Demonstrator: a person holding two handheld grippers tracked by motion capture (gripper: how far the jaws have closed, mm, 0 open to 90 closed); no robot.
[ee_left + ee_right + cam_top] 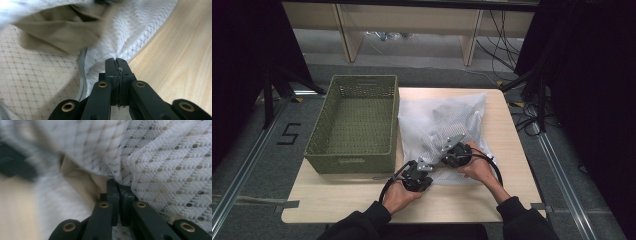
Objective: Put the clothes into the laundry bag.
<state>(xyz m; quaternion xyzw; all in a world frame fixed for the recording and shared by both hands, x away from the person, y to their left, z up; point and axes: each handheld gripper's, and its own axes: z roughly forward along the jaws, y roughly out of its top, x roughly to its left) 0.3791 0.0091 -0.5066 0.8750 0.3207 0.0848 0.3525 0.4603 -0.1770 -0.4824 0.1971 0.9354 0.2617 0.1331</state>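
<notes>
At table's near edge: white mesh laundry bag (442, 132) lies flat on the wooden table (507, 200), just right of the green basket (354, 122) and touching its side.
Bag contents: beige garment (60, 30), visible through the mesh and at the bag mouth.
Bag axis: long axis runs away from the person — mouth and grey zipper (82, 72) at the near end.
Left gripper (418, 170): jaws together, clamped on the mesh edge at the bag's near left corner; in the left gripper view the fabric puckers into the pinch (116, 60).
Right gripper (455, 150): jaws together, clamped on a fold of the upper mesh layer (117, 182), slightly farther in and to the right.
Governing relation: both pinches sit on the near mouth end, left nearer the basket — judged, spreading them apart would open the mouth toward the person.
Risk: thin mesh may slip from either pinch.
</notes>
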